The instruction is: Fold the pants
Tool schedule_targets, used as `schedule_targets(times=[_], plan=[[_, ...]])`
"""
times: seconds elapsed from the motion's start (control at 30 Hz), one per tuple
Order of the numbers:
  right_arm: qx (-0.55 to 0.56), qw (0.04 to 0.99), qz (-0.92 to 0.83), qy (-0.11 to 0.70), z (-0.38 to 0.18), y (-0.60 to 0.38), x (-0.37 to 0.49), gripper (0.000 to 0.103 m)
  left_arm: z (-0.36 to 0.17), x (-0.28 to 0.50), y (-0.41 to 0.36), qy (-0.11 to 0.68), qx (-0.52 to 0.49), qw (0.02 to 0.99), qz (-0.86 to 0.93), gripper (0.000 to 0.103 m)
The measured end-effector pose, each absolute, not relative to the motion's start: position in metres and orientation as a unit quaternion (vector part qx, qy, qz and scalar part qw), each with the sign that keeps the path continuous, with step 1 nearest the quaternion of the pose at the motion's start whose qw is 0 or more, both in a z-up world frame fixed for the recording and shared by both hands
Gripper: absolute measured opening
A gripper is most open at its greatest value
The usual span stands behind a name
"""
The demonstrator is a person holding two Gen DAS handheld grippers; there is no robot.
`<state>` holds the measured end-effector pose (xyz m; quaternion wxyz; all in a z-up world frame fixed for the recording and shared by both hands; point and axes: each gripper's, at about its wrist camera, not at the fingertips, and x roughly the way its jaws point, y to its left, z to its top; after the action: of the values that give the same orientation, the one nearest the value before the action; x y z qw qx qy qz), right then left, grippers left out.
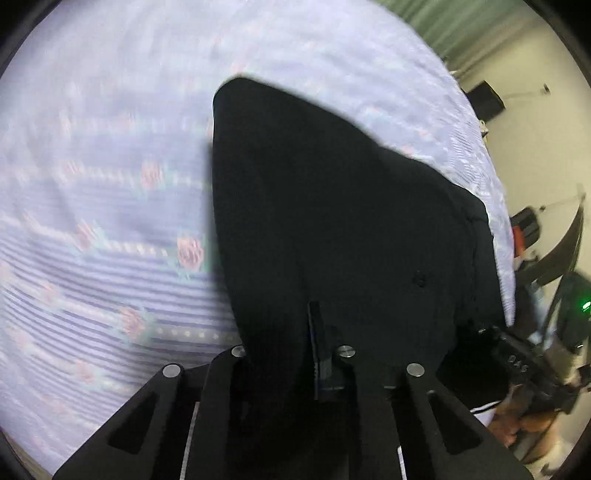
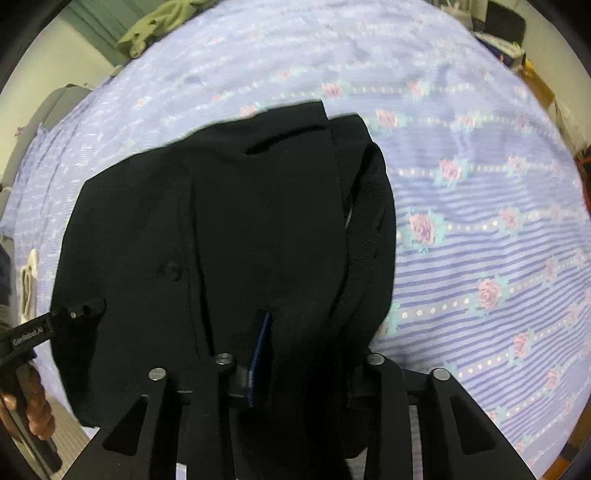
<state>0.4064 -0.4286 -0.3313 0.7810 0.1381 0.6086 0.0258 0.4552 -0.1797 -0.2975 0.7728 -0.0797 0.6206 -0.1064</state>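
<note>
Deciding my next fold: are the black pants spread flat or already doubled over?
Doubled over: the pants show stacked layers and edges above the bedsheet, pinched by both the left gripper and right gripper.

- Bedsheet: lilac, striped, with rows of pink roses and dotted lines; covers the bed.
- Green cloth: crumpled, at the far edge of the bed.
- Curtain: green, pleated, behind the bed.
- Wall: pale, beside the bed.
</note>
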Motion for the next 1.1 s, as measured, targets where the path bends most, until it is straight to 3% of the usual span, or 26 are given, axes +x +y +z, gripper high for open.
schedule_targets(times=[0.23, 0.5, 0.8, 1.1], plan=[[0.096, 0.821, 0.058, 0.560, -0.268, -0.414, 0.378, 0.024, -0.223, 0.415, -0.204, 0.554, 0.010, 0.828, -0.084, 0.011], [0.059, 0.862, 0.095, 0.495, -0.186, -0.392, 0.323, 0.024, -0.140, 0.343, -0.188, 0.498, -0.015, 0.864, -0.077, 0.010], [0.027, 0.889, 0.149, 0.433, -0.113, -0.349, 0.276, 0.024, -0.055, 0.261, -0.137, 0.417, -0.036, 0.908, -0.027, 0.010], [0.013, 0.910, 0.177, 0.375, -0.057, -0.256, 0.241, 0.024, -0.018, 0.224, -0.036, 0.353, -0.032, 0.935, -0.018, 0.010]])
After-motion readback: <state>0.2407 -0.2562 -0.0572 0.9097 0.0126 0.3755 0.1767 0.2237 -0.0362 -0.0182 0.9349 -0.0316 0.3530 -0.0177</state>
